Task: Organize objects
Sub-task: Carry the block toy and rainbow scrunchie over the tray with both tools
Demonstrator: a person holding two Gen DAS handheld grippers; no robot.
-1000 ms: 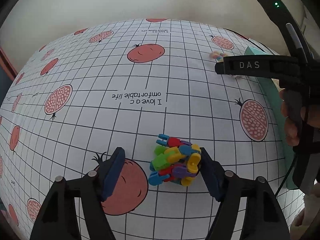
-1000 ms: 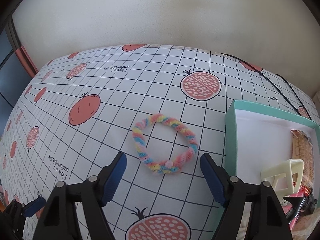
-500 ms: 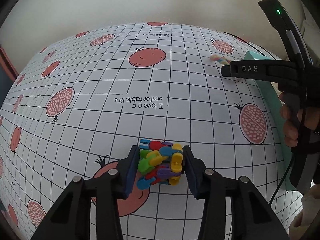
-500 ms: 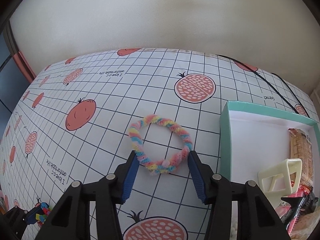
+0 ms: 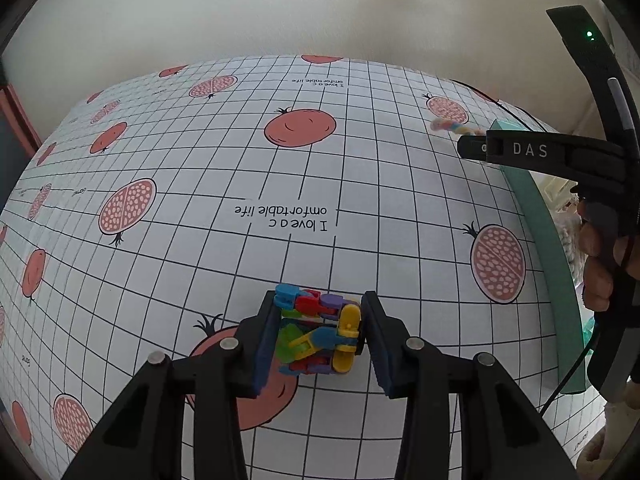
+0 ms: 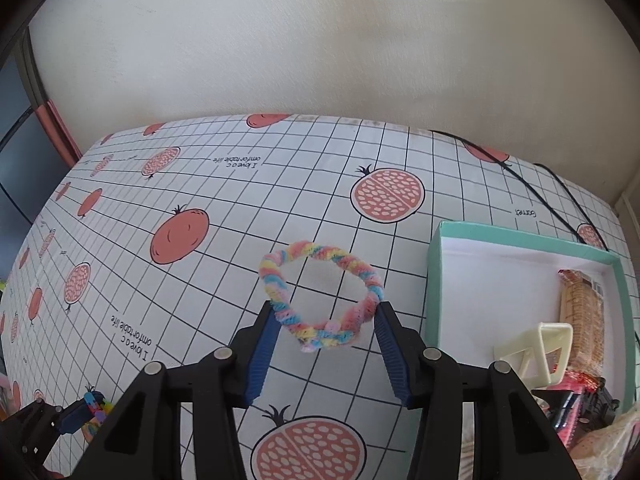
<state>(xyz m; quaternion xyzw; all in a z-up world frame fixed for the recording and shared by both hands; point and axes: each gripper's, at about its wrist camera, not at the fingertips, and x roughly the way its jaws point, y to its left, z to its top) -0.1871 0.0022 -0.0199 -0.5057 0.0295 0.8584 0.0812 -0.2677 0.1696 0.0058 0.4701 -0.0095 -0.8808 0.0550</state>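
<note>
A plain cream wall backs a table under a gridded cloth point(image 5: 224, 264) printed with pomegranates; the flat, open surface leaves both targets easy to reach from above.

At the cloth's right side sits a teal box point(image 6: 436, 280), the likely home for loose items: it already holds a cream clip point(image 6: 536, 354) and a wrapped snack point(image 6: 582, 312), with white floor left bare on its near side.

The right gripper point(image 6: 326, 334) is closed on a pastel ring point(image 6: 320, 296) across its near arc, pads touching both sides. The ring looks raised, its shadow offset on the cloth, just left of the box.

The left gripper point(image 5: 320, 336) is clenched on a toy point(image 5: 318, 330), a bundle of coloured plastic links, squeezed from both flanks so the loose pieces stay together. It lies well away from the box.
</note>
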